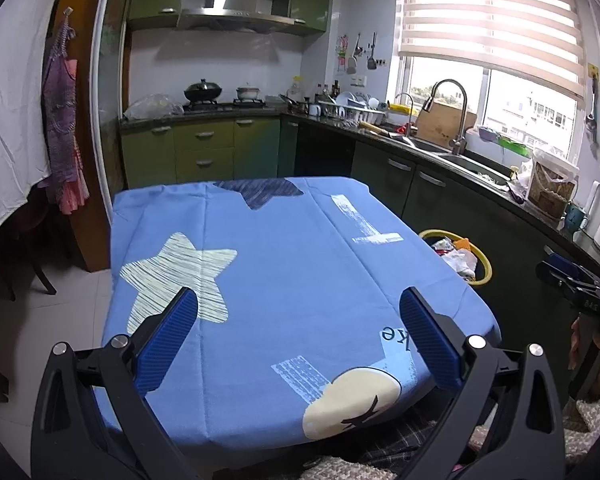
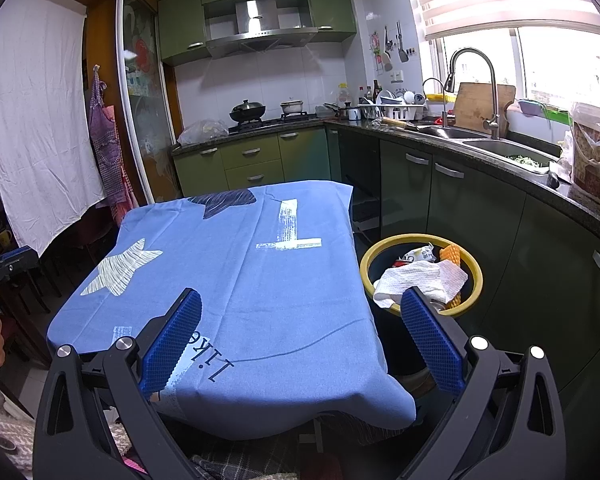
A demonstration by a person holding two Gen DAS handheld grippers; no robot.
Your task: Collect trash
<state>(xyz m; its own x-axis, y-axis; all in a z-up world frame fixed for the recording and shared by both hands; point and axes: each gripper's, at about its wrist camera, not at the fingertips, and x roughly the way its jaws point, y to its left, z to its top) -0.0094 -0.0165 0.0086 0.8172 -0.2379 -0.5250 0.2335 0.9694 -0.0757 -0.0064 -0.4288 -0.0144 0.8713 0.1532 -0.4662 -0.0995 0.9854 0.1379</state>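
Note:
A dark bin with a yellow rim (image 2: 476,276) stands on the floor to the right of the table. In it lie a crumpled white paper towel (image 2: 424,280), an orange foam net (image 2: 450,256) and a small wrapper (image 2: 420,255). The left wrist view shows the same bin (image 1: 487,270) past the table's right edge. My left gripper (image 1: 300,308) hangs open over the near part of the blue tablecloth (image 1: 292,264) with nothing between its fingers. My right gripper (image 2: 302,312) is open too, over the table's near right corner, its right finger (image 2: 428,336) in front of the bin.
The table under the blue star-print cloth (image 2: 240,280) fills the middle. Green cabinets and a dark counter with a sink (image 2: 500,148), tap and dish rack run along the right and back. A stove with pots (image 2: 248,114) is at the back. White sheet (image 2: 40,112) hangs left.

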